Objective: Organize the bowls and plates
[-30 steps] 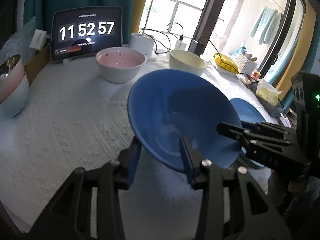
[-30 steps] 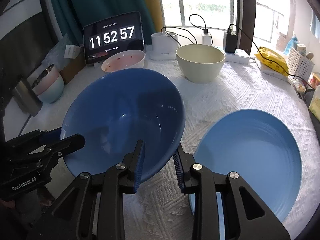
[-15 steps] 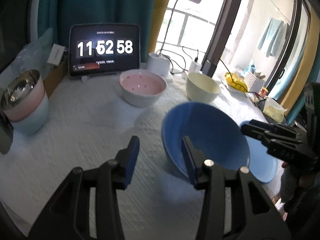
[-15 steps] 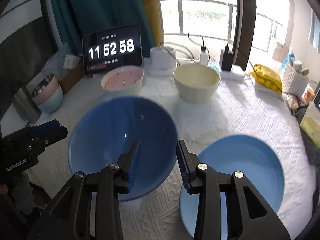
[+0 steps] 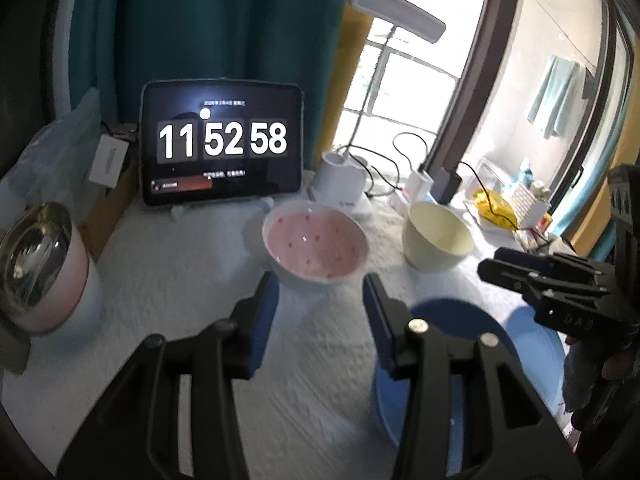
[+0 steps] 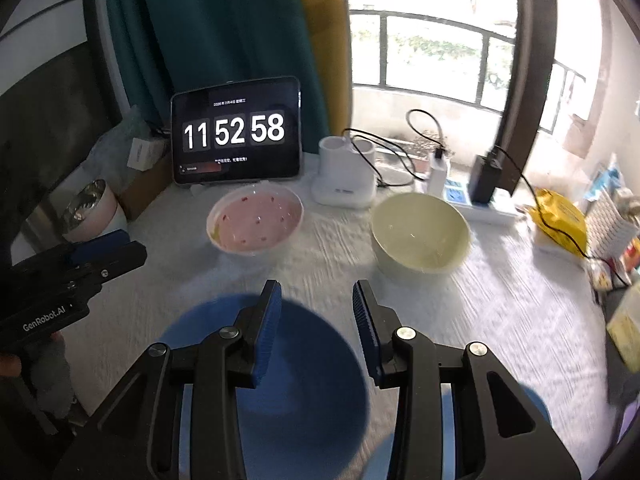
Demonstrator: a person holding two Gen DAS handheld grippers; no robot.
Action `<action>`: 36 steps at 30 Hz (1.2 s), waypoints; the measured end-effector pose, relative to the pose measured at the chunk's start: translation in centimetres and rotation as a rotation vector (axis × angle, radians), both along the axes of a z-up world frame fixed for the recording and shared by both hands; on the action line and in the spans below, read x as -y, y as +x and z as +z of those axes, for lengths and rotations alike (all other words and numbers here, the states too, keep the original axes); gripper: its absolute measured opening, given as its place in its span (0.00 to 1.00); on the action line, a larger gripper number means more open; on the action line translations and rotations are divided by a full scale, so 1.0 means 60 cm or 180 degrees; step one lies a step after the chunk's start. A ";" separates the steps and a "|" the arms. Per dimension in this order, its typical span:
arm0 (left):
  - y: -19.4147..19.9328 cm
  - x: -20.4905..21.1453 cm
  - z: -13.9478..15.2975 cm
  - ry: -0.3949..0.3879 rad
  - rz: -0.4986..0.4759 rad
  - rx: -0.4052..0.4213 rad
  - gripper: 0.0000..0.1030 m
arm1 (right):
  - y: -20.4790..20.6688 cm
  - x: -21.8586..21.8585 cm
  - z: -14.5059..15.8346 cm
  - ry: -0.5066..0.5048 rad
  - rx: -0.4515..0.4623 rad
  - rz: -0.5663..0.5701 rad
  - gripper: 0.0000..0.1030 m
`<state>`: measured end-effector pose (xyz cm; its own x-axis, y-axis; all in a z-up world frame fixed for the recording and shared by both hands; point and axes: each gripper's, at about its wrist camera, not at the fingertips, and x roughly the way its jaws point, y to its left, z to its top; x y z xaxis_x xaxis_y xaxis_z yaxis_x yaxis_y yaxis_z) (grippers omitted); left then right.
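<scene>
My left gripper (image 5: 318, 312) has its fingers apart with nothing between them, and so does my right gripper (image 6: 316, 312); both sets of blue pads frame only bare white cloth and the bowls beyond. Just below and behind my right fingers sits the blue bowl (image 6: 296, 392), upright on the table (image 6: 500, 304), and I am touching it with neither tool. Close to its right, mostly hidden by my own gripper body, the edge of the blue plate (image 6: 534, 404) shows; in the left view the same plate (image 5: 532, 340) lies beside the bowl (image 5: 448, 320), near or touching, I cannot tell which.

Further out, the pink bowl (image 6: 255, 224) stands in front of the tablet clock (image 6: 236, 136), and the cream bowl (image 6: 420, 232) stands well apart to its right, each alone. At the far left a steel bowl nested in a pale pink one (image 5: 40, 268) makes the only stack I see.

I judge the task early to middle: the blue bowl is set down, but the pink and cream bowls are not yet gathered, and bowl and plate are not sorted into piles.

Both grippers are raised above the near edge of the table, tilted downward and pointing toward the window, the left one aimed roughly at the pink bowl. The pictures are blurred.
</scene>
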<state>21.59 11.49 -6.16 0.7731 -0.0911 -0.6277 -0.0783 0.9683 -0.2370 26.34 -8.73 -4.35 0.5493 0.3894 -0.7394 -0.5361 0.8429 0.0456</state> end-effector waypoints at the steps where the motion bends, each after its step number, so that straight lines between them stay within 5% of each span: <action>1: 0.009 -0.003 -0.003 -0.0016 0.0006 -0.0011 0.44 | 0.011 -0.008 -0.001 0.0008 -0.0041 0.0027 0.38; 8: 0.084 -0.025 -0.054 -0.0100 0.0026 -0.0246 0.44 | 0.106 -0.066 -0.035 -0.0001 -0.0407 0.0167 0.38; 16: 0.145 -0.047 -0.118 -0.0167 0.0109 -0.0592 0.44 | 0.217 -0.110 -0.109 -0.0081 -0.1236 0.0169 0.38; 21: 0.160 -0.054 -0.134 -0.0230 0.0127 -0.0651 0.44 | 0.255 -0.130 -0.145 -0.0240 -0.1505 0.0172 0.38; 28: 0.181 -0.041 -0.151 -0.0211 0.0003 -0.0719 0.38 | 0.272 -0.151 -0.177 -0.0239 -0.1737 0.0297 0.24; 36: 0.172 -0.035 -0.137 -0.0100 0.0034 -0.0640 0.30 | 0.258 -0.157 -0.177 -0.0249 -0.1494 0.0315 0.14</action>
<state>31.92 13.59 -14.38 0.6336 -0.1056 -0.7664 -0.1373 0.9596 -0.2458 41.84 0.71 -14.97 0.1125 0.3563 -0.9276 -0.5506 0.7994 0.2403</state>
